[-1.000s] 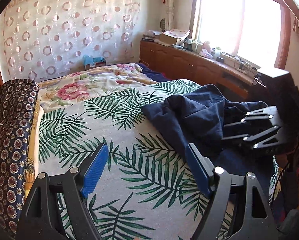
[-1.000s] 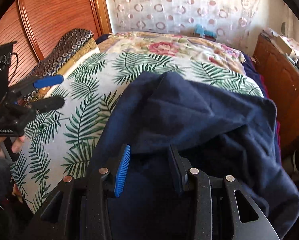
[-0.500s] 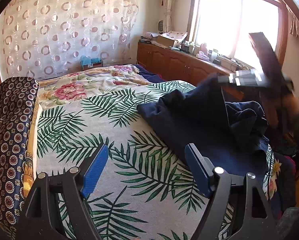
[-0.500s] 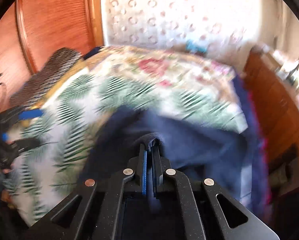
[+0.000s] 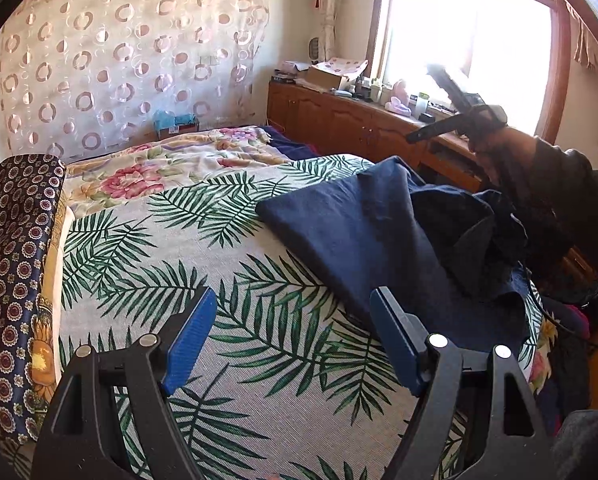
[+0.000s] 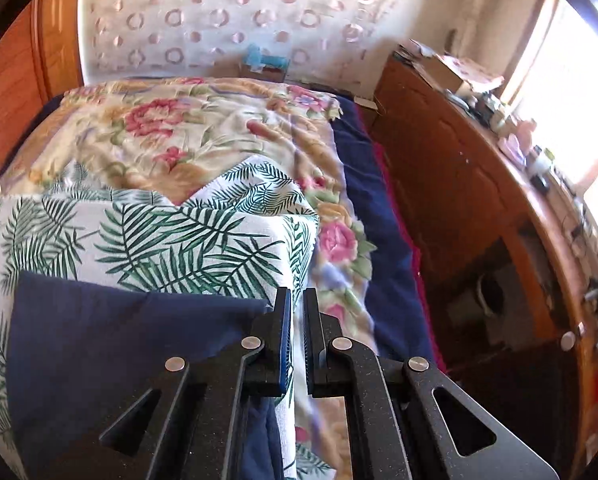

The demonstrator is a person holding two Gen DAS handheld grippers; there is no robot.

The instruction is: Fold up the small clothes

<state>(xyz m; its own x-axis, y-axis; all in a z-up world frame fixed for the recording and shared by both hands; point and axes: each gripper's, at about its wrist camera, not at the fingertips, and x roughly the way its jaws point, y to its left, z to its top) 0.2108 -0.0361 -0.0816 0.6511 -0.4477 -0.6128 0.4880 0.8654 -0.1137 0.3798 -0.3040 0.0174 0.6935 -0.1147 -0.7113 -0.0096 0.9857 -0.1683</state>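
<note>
A dark navy garment (image 5: pixel 363 232) lies on the right half of the palm-leaf bed sheet (image 5: pixel 203 280), bunched toward the bed's right edge. My left gripper (image 5: pixel 295 332) is open and empty, low over the sheet just left of the garment. My right gripper (image 5: pixel 415 136) is raised above the garment's far right part in the left wrist view. In the right wrist view it (image 6: pixel 295 312) has its jaws nearly closed, and the navy garment (image 6: pixel 111 340) hangs down from its left side; whether cloth is pinched between the pads is not clear.
A patterned dark pillow (image 5: pixel 11 280) lies along the bed's left edge. A floral quilt (image 5: pixel 171 168) covers the far end. A wooden cabinet (image 5: pixel 351 128) with clutter runs under the window on the right. A curtain (image 5: pixel 131 60) hangs behind the bed.
My right gripper closed on the garment's edge, lifted it up and swung toward the right, pulling the cloth flatter. My left gripper stayed open and barely moved.
</note>
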